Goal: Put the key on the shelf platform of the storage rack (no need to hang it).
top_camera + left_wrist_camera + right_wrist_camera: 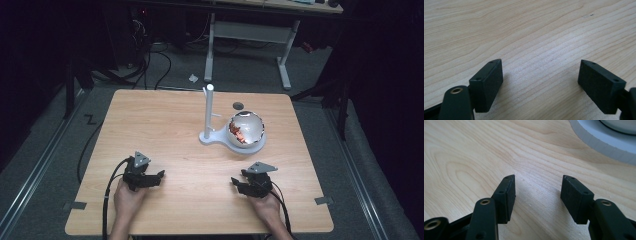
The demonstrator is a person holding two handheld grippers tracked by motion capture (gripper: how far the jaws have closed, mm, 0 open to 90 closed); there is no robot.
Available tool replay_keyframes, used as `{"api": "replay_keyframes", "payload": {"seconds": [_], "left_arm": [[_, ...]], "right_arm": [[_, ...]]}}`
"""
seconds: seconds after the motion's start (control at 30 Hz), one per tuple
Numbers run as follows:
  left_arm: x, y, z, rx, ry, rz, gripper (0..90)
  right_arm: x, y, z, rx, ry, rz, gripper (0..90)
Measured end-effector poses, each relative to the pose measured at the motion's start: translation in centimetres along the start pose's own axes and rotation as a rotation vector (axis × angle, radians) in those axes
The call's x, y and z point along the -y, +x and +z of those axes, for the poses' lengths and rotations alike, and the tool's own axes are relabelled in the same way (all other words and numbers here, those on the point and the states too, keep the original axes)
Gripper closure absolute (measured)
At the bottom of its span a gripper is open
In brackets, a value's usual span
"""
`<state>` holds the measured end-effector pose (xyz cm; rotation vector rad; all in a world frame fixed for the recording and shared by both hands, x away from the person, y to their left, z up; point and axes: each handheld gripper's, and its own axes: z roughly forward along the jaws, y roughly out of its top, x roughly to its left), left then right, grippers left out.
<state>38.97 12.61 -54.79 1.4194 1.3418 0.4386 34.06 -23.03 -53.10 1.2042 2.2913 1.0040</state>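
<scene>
A shiny clear globe with orange-red bits inside sits on a white stand base with an upright white post, right of the table's middle. My left gripper rests low at the table's front left, held by a hand, its jaws open over bare wood. Front right, my right gripper is held just short of the stand, jaws open with nothing between them. The stand's white rim lies ahead of it.
The wooden table has a small dark round mark behind the globe. Taped tabs sit at the front corners. Cables trail from both grippers. A white desk frame stands on the floor beyond.
</scene>
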Motion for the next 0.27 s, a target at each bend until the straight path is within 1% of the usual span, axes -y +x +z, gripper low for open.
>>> {"api": "replay_keyframes", "payload": {"seconds": [0.03,0.07,0.13,0.27], "left_arm": [[0.0,0.01,0.0,0.0,0.0,0.0,20.4],[0.0,0.0,0.0,0.0,0.0,0.0,20.4],[0.0,0.0,0.0,0.0,0.0,0.0,20.4],[0.0,0.0,0.0,0.0,0.0,0.0,20.4]], "right_arm": [[-0.02,0.23,0.06,0.015,0.004,-0.029,44.8],[-0.02,0.42,0.05,0.025,0.002,-0.04,44.6],[-0.03,0.15,0.09,0.011,0.004,-0.02,43.1],[-0.03,0.18,0.1,0.016,0.005,-0.024,42.5]]}}
